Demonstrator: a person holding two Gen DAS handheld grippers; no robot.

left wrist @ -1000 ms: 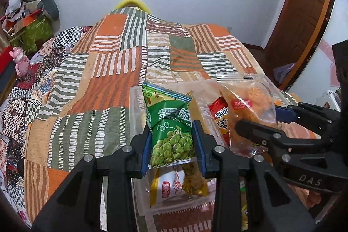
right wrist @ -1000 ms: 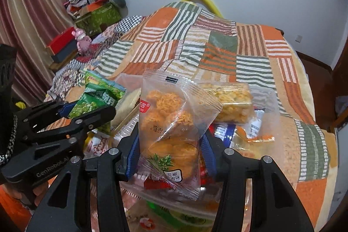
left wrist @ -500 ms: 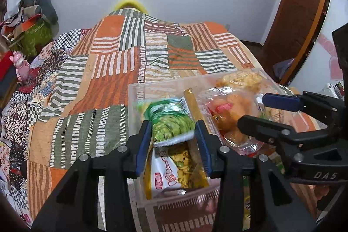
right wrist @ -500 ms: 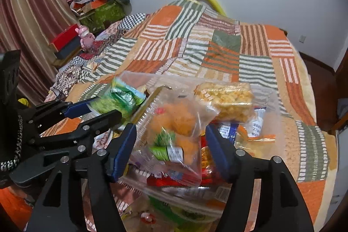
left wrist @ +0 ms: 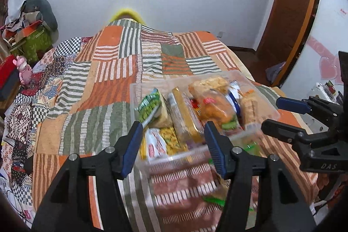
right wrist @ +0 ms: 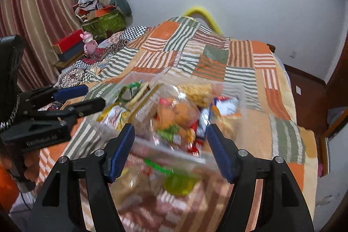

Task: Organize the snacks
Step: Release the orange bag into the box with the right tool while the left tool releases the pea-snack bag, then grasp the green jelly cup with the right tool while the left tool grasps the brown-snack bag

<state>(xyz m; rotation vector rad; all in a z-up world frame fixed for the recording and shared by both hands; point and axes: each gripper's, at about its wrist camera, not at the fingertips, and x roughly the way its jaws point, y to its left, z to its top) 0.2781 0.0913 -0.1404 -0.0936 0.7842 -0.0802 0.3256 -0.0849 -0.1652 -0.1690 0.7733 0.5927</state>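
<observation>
Both tongs — left tongs (left wrist: 174, 145) and right tongs (right wrist: 169, 149) — are seen spread wide, nothing pinched. The green pea packet (left wrist: 150, 104) and the orange snack bag (left wrist: 217, 110) are seen lying in the clear bin (left wrist: 136, 101) on the bed (left wrist: 104, 84) — the near edge blurred, apparently by motion.

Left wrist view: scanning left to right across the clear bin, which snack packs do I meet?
Inside the clear bin: green pea packet → long golden-yellow pack → orange fried-snack bag → pale cracker pack at the right wall. Both grippers are open and hold nothing.
</observation>
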